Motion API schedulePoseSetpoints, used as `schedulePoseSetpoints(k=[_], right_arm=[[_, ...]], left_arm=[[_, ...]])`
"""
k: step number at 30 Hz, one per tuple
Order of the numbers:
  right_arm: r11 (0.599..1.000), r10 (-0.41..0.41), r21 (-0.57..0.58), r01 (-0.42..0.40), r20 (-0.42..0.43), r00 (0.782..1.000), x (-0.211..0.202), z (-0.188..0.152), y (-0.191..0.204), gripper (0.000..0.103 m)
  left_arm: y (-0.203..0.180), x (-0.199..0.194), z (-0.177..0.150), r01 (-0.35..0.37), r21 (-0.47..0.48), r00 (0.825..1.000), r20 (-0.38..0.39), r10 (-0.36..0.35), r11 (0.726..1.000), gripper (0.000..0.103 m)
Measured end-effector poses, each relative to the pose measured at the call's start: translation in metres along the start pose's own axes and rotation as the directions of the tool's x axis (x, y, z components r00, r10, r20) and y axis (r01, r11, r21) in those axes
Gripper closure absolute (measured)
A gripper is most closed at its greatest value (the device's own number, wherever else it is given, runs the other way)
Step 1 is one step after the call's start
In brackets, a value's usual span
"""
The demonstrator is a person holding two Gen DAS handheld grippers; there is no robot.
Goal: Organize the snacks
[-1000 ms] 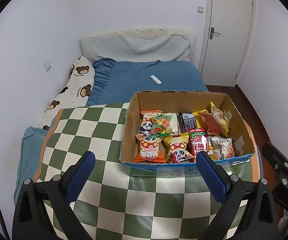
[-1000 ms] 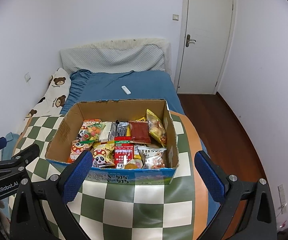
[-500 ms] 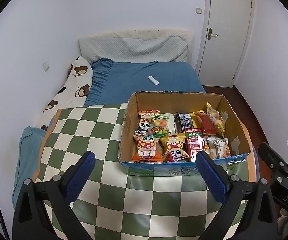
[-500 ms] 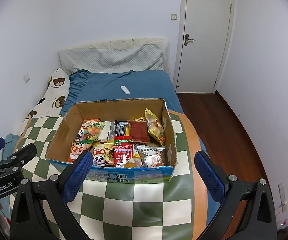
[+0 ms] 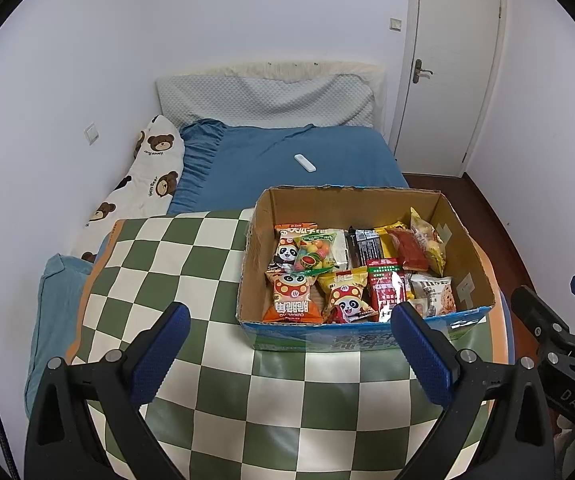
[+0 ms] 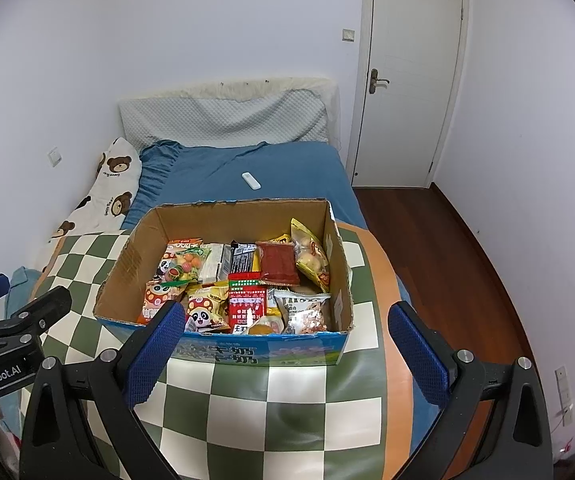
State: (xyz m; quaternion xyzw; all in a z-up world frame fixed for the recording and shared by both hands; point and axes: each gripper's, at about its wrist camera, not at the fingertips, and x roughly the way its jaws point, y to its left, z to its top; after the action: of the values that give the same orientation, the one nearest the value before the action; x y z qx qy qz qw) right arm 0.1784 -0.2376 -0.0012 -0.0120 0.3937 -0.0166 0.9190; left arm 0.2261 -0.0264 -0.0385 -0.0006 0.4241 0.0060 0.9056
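Note:
An open cardboard box [image 5: 367, 208] [image 6: 243, 216] stands on a green-and-cream checked cloth [image 5: 175, 256] [image 6: 279, 400] and holds several snack packets. Among them are an orange panda packet [image 5: 293, 294] [image 6: 157, 296], a red sachet [image 5: 385, 290] [image 6: 245, 304], a dark red pack [image 5: 409, 248] [image 6: 277, 262] and a yellow bag [image 5: 429, 242] [image 6: 309, 254]. My left gripper [image 5: 289, 352] hangs open, short of the box's near left corner, with nothing between its blue pads. My right gripper [image 6: 285, 350] is open in front of the box's near wall, also empty.
Behind the box lies a bed with a blue sheet [image 5: 287, 156], a white remote [image 5: 304, 163] [image 6: 251, 180], a grey pillow [image 5: 263, 98] and a bear-print pillow [image 5: 143, 184]. A white shut door [image 6: 407, 80] and wooden floor [image 6: 447, 248] are at the right.
Both grippers have drawn back and risen a little, so the box sits slightly farther off in both views. The jaws stay open and the snacks have not moved.

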Motion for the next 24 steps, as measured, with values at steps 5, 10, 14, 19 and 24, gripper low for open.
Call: schedulePoseSetpoints(k=[5, 10, 14, 19, 24], right_arm=[[1.0, 0.002, 0.002, -0.002, 0.0, 1.0, -0.002, -0.001, 0.0, 0.0], [1.0, -0.001, 0.005, 0.001, 0.007, 1.0, -0.007, -0.001, -0.001, 0.0], [1.0, -0.003, 0.008, 0.003, 0.012, 1.0, -0.01, -0.001, -0.003, 0.0], [1.0, -0.001, 0.009, 0.001, 0.014, 1.0, -0.012, -0.002, -0.003, 0.0], [1.0, -0.001, 0.007, 0.001, 0.012, 1.0, -0.013, -0.001, -0.004, 0.0]], left_arm=[[-0.002, -0.005, 0.0, 0.003, 0.004, 1.0, 0.009, -0.003, 1.0, 0.0], [-0.002, -0.007, 0.0, 0.004, 0.007, 1.0, 0.011, -0.005, 1.0, 0.0], [-0.001, -0.009, -0.001, 0.004, 0.007, 1.0, 0.011, -0.004, 1.0, 0.0], [-0.001, -0.009, -0.001, 0.004, 0.007, 1.0, 0.013, -0.004, 1.0, 0.0], [-0.001, -0.009, -0.002, 0.005, 0.008, 1.0, 0.013, -0.005, 1.0, 0.0]])
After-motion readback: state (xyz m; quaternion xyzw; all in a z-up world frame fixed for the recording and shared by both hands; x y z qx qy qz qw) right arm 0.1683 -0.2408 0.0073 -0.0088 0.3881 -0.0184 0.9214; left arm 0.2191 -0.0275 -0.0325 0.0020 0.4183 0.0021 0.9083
